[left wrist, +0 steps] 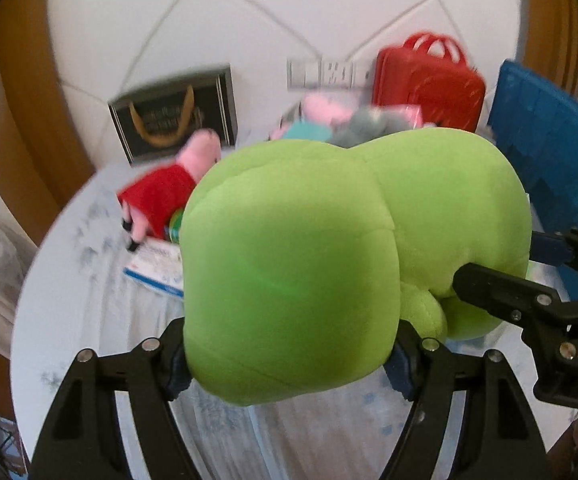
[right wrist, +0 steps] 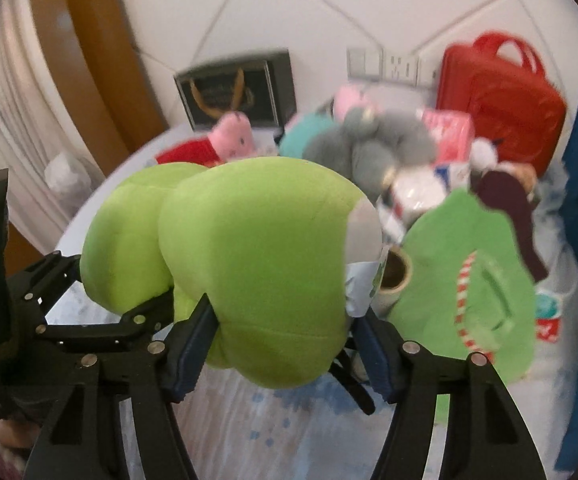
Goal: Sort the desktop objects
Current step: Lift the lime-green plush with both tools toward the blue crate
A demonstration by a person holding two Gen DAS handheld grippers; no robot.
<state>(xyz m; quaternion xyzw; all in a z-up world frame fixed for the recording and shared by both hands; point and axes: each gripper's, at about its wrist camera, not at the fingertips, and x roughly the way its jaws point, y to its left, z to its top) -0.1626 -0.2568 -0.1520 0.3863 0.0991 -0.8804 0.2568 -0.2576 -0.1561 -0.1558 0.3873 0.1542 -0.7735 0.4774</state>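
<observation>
sideways, green plush toy (left wrist: 289, 264) spans both tools, long axis left-right.

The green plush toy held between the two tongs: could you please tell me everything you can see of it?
The green plush toy is lime-coloured soft fabric, stitched into rounded lobes with a small nub underneath and a grey patch on one end. It hangs clear of the cloth-covered table. The left tongs pinch one lobe, the right tongs another. Nothing else visibly touches it.
</observation>
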